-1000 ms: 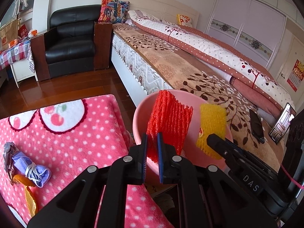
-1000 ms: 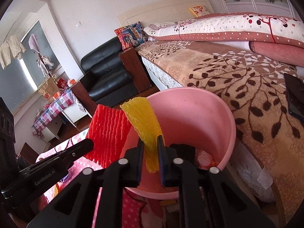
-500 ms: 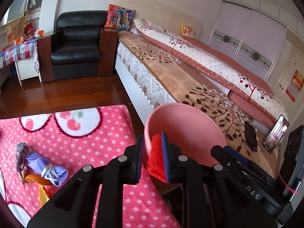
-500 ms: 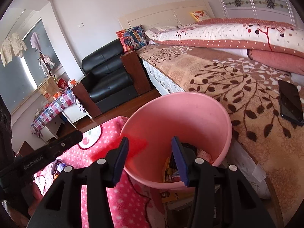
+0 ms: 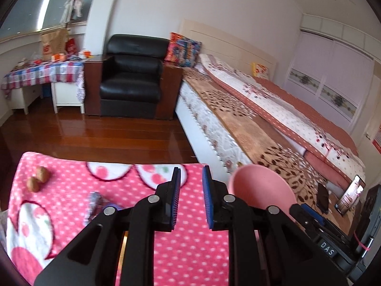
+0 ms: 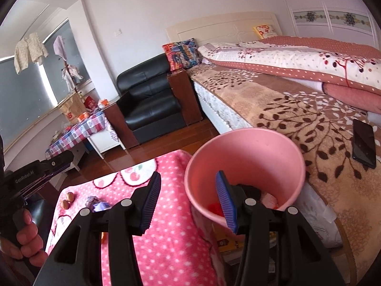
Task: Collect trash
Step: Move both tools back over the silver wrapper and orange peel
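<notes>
left gripper [image 5: 190,199]: my jaws are apart, nothing in them, sitting over the pink dotted blanket [image 5: 71,205]
right gripper [image 6: 188,201]: jaws spread wide, empty, right at the bin's rim
pink bin [image 6: 247,152]: between blanket and bed [image 6: 297,109], red scrap [image 6: 214,208] lying inside
leftover trash: purple wrapper [image 6: 97,203] and two walnuts [image 5: 38,178] on the blanket

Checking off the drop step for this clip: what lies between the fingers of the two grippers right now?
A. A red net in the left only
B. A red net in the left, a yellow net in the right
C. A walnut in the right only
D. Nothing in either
D: the left gripper and the right gripper both stand open with nothing between their fingers, and a red piece lies inside the pink bin.
</notes>
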A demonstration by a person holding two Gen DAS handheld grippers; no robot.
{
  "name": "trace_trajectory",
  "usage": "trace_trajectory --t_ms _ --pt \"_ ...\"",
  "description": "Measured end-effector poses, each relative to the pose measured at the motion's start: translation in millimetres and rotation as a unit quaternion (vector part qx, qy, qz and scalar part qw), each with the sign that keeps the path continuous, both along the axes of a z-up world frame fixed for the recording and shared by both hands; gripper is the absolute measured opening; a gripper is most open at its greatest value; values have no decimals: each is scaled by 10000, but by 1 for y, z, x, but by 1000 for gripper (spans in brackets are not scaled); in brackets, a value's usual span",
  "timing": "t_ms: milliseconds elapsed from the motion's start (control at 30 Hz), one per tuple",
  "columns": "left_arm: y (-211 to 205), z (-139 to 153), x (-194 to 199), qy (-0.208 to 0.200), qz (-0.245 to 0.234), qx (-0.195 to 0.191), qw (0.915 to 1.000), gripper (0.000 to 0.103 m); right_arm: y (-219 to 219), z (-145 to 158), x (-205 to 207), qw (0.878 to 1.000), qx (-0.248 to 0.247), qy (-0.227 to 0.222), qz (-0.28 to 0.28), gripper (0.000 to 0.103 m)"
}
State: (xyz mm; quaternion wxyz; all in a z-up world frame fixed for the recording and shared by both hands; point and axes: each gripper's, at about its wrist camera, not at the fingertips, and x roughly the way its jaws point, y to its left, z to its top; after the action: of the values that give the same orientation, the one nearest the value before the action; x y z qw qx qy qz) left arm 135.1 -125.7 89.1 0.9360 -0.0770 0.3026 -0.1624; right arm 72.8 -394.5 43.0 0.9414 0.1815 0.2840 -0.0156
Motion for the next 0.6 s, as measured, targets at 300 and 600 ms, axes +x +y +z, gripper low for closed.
trace_trajectory --t_ms 300,600 --pt "84 34 -5 -244 765 117 9967 18 69 34 13 9970 -60 -265 731 50" --pt "121 4 4 9 999 188 9948 19 137 5 30 9880 -32 290 1514 52"
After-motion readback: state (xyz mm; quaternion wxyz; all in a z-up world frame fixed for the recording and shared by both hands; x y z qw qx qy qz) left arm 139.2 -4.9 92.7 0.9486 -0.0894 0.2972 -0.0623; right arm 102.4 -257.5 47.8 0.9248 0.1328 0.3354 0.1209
